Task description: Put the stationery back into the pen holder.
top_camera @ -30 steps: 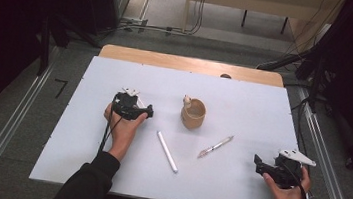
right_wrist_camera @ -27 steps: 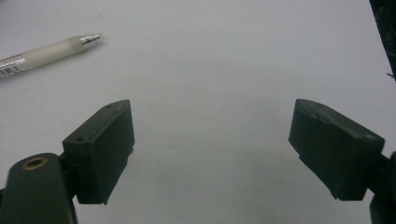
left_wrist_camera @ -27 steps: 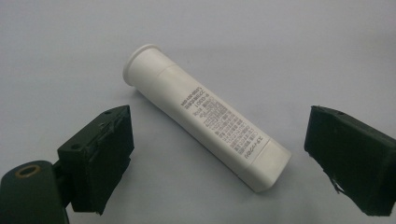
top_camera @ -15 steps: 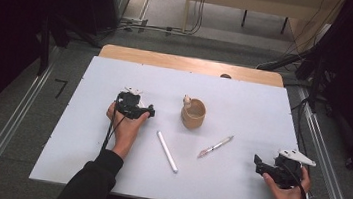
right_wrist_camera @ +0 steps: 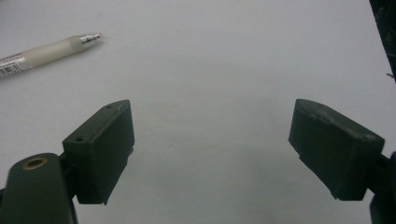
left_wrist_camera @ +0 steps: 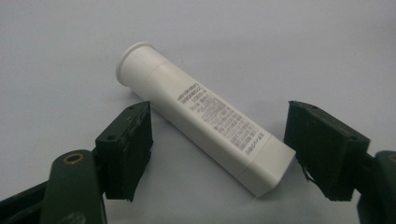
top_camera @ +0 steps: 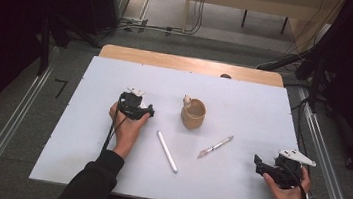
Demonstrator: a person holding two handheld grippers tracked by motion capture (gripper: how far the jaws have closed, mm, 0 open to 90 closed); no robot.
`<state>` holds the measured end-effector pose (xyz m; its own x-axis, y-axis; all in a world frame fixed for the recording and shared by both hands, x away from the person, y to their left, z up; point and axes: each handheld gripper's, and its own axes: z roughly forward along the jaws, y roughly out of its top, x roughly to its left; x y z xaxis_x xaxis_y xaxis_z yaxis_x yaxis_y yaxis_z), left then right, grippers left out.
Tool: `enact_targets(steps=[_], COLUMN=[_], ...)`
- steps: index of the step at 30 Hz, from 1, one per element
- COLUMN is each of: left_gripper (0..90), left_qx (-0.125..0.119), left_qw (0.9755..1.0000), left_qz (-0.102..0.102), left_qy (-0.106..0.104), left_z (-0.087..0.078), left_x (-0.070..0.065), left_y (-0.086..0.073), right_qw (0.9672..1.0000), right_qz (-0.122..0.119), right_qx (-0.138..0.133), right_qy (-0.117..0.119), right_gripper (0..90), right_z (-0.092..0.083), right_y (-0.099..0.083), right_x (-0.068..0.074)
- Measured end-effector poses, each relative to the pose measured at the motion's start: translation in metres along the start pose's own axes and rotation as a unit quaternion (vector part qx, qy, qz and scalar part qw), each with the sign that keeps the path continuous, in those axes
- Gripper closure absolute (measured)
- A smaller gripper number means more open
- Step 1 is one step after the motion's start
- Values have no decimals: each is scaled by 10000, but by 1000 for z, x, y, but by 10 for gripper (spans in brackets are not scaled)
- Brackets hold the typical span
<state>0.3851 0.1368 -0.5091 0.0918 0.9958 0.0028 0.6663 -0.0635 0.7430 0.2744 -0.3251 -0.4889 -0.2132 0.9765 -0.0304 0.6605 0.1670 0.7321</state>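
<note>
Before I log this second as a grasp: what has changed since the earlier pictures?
The left gripper has just been closing its jaws around the white tube, but the pads do not yet press on it. Neither hand moved. The right gripper stays open, and the cup and pen lie where they were.

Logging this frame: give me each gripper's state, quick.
Left gripper: open, jaws just been closing around the white tube, not yet pressing it.
Right gripper: open, holding nothing.
</note>
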Motion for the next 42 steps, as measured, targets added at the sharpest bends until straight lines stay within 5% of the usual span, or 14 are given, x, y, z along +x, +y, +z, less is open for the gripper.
enact_targets(steps=[21, 30, 35, 42], left_gripper=[646, 559, 561, 645], left_qx=[-157, -200, -216, -224], left_qw=[9997, 9995, 9990, 9990], left_qz=[-173, -237, -348, -248], left_qy=[51, 70, 178, 309], left_z=[-6, -3, 0, 3], left_x=[18, 17, 19, 17], left_y=[-4, -3, 0, 3], right_qw=[10000, 10000, 10000, 10000], right_qz=[-4, -4, 1, -7], right_qx=[1, 15, 21, 17], right_qy=[-7, -1, -5, 2], right_gripper=[127, 127, 127, 127], right_z=[0, 0, 1, 1], right_y=[0, 0, 0, 0], right_x=[0, 0, 0, 1])
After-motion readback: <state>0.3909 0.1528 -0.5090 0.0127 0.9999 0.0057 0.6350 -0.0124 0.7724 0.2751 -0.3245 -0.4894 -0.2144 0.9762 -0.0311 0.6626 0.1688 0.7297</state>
